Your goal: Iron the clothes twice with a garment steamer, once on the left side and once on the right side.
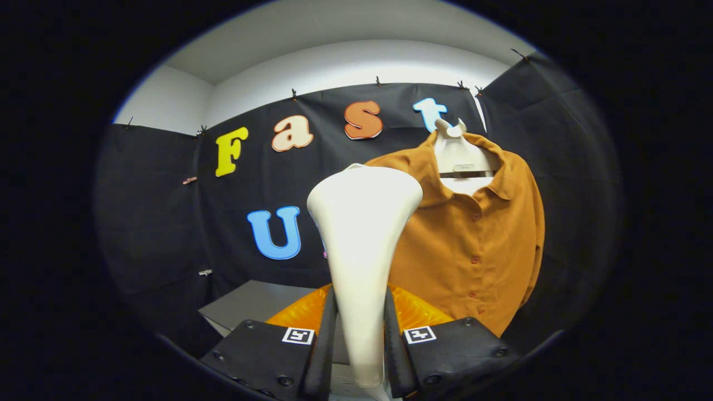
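Note:
A white garment steamer [362,239] stands upright between my fingers, its wide head at the top and its slim handle clamped low down. My gripper [360,334] is shut on that handle, both fingers pressing its sides. Beyond and to the right of the steamer head hangs an orange-brown button-up shirt [473,245] on a white hanger [459,153], in front of the booth's black cloth wall. The steamer head covers the shirt's left shoulder and sleeve. The head is nearer to me than the cloth; I cannot tell if it touches it.
A grey table top [250,306] lies low behind the fingers, to the left of the steamer. A translucent orange part [415,312] shows just behind the steamer's handle. The black cloth wall closes in the left, back and right.

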Demonstrator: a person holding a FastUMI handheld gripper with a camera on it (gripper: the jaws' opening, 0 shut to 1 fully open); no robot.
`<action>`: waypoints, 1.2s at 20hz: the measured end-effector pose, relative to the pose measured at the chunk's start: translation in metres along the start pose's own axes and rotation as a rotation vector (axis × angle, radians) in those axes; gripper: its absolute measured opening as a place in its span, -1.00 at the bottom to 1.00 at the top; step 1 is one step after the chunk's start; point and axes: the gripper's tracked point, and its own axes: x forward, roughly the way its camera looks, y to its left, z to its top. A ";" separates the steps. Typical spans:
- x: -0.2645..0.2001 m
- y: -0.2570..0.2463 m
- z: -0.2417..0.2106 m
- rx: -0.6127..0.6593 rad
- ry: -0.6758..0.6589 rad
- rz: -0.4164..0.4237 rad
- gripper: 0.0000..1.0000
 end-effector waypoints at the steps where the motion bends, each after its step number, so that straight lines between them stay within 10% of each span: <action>1: 0.000 0.013 0.003 0.003 -0.010 0.014 -0.13; 9: -0.015 0.117 0.005 0.008 -0.070 0.142 -0.12; 24: -0.020 0.135 0.012 0.009 -0.109 0.138 -0.12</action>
